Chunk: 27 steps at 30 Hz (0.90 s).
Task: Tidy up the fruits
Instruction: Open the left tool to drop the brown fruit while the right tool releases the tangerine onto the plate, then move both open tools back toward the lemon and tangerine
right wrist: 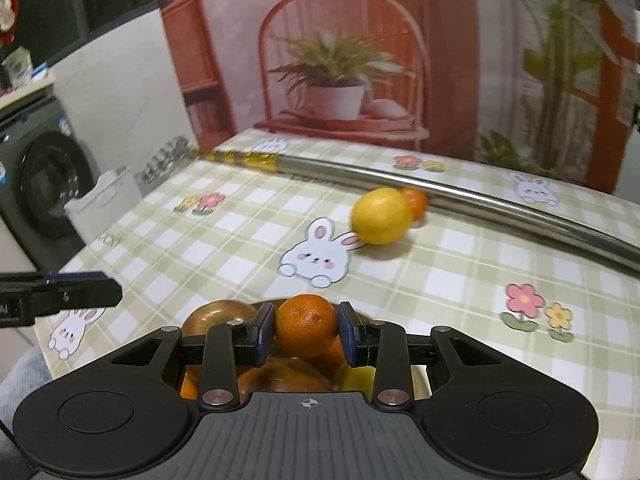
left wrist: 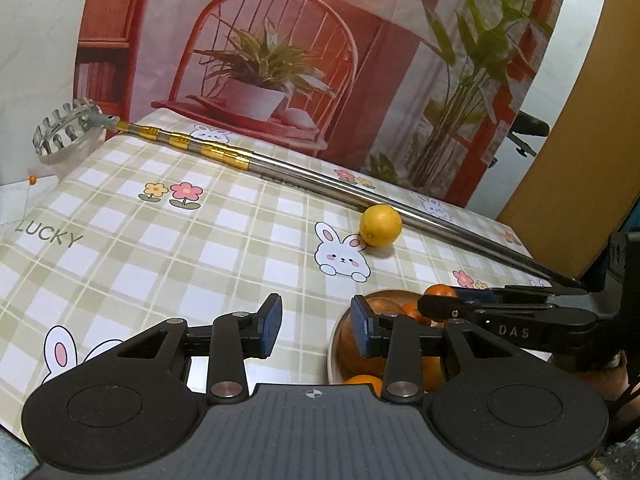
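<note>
My right gripper is shut on a small orange mandarin, held just above a bowl of oranges and a brownish apple. In the left wrist view that gripper reaches in from the right over the bowl. My left gripper hovers at the bowl's left rim, its jaws a little apart with nothing between them. A yellow lemon lies on the checked tablecloth beyond the bowl. In the right wrist view the lemon half hides another mandarin behind it.
A long metal telescopic pole with a toothed ring head lies across the table behind the fruit. A printed backdrop stands at the table's far edge. A washing machine stands off the table's left side.
</note>
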Each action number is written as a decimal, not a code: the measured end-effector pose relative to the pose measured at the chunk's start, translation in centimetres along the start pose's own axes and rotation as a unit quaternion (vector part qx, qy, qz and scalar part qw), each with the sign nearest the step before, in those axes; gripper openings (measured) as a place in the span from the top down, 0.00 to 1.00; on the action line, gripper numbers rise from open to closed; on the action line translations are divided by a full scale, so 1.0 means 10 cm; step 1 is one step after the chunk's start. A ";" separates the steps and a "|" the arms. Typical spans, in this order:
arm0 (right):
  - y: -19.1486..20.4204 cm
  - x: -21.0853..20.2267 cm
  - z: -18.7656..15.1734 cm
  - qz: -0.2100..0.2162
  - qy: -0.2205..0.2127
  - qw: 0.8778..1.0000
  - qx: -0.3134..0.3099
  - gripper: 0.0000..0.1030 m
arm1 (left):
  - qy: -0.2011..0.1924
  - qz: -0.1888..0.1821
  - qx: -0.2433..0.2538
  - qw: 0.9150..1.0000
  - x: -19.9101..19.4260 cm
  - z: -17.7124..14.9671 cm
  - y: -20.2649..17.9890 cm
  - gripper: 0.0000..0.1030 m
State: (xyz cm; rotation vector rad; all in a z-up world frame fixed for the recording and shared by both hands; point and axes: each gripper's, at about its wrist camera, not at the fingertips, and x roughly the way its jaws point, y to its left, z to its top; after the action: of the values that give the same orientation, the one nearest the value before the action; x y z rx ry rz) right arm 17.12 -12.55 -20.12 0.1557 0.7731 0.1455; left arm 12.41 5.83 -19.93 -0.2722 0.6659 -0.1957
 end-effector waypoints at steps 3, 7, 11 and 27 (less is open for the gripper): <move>0.02 0.03 -0.01 0.001 0.005 1.000 0.000 0.70 | 0.002 0.001 0.000 1.000 0.01 -0.01 0.02 0.61; 0.02 0.03 -0.03 0.002 0.006 1.000 0.004 0.69 | 0.005 0.002 0.001 1.000 0.03 -0.01 0.00 0.61; 0.03 0.03 -0.03 0.011 0.008 1.000 0.002 0.69 | 0.007 0.002 0.004 1.000 0.03 -0.01 -0.01 0.61; -0.14 -0.20 -0.08 -0.005 -0.014 1.000 0.023 0.69 | 0.017 0.001 0.015 1.000 0.09 0.04 -0.02 0.61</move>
State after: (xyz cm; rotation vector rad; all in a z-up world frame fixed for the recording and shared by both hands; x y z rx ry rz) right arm 15.23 -14.21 -19.62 0.1962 0.7499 0.1160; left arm 13.33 5.46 -20.03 -0.2396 0.6953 -0.2091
